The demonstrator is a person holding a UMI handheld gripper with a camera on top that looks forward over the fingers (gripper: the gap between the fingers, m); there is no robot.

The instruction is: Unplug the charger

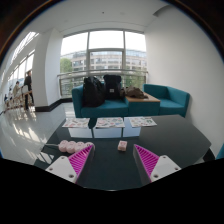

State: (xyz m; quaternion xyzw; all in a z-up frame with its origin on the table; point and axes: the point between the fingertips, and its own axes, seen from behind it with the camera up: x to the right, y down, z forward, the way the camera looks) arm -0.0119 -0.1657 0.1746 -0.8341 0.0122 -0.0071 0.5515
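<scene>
A small pale block, likely the charger (pixel 122 145), sits on the dark table (pixel 110 170) just ahead of my fingers, nearer the right one. My gripper (pixel 112 158) is open and empty, its pink pads spread wide above the table. The block lies beyond the fingertips, apart from both. A white and pink object (pixel 67 147), too small to identify, lies on the table just beyond the left finger (pixel 76 160). I cannot see a socket or cable.
Several printed sheets (pixel 110 122) lie along the table's far edge. Beyond stands a teal sofa (pixel 165 100) with black bags (pixel 95 90) on it, in front of large windows. A person (pixel 28 88) stands far left.
</scene>
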